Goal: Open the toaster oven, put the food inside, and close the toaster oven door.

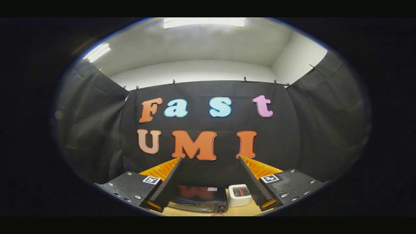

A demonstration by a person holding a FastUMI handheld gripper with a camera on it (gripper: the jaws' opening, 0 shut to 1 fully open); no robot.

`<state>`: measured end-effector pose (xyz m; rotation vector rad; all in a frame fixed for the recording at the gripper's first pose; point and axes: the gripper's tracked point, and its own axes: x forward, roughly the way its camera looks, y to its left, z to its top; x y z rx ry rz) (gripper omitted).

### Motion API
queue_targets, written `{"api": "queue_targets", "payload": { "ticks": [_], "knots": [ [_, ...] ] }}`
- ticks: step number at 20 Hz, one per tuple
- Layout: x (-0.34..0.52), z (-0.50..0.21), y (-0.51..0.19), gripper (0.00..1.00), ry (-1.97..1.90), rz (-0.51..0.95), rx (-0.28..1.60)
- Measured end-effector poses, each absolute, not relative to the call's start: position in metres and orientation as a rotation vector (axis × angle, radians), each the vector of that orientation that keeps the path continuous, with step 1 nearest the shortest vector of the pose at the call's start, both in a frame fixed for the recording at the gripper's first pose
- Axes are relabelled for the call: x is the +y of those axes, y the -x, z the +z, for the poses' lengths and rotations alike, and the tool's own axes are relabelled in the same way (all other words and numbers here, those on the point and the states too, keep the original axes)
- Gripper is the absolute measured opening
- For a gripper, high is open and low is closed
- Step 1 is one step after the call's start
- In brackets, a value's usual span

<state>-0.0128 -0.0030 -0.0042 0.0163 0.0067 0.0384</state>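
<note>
While the hand-held gripper (pixel 209 159) hovers wide and empty above the toaster oven (pixel 200 199), descending blind (door barely visible) risks clipping it; white box (pixel 239 195) sits close.

toaster oven (pixel 200 199): 1, dark, door shut, on the counter (pixel 240 212) | small white box-shaped device (pixel 239 195): 1, stood just beside the oven | hand-held gripper (pixel 209 162): 1, two fingers spread wide apart, nothing between them | counter: 1
</note>
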Motion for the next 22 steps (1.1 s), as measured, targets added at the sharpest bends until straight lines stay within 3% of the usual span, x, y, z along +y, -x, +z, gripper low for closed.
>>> {"api": "queue_targets", "payload": {
  "ticks": [22],
  "knots": [
    [-0.0003, -0.0039, 0.0089, 0.96, 0.000, 0.070, 0.013]
  ]
}}
